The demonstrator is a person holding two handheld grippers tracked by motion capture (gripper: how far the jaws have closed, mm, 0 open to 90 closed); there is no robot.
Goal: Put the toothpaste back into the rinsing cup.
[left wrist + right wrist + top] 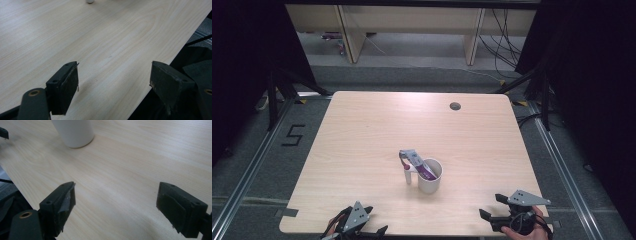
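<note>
One white cup [430,176] upright mid-table, purple-grey tool [417,163] leaning inside; both grippers' jaws spread.

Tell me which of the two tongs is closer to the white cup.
The right tongs, at the table's near right corner. The white cup stands right of centre, and its base shows in the right gripper view; the left tongs sit farther off, at the near left edge.

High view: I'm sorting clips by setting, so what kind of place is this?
Probably a lab recording station: a bare wooden table flanked by black curtains, a taped "5" on grey carpet, loose cables behind.
</note>
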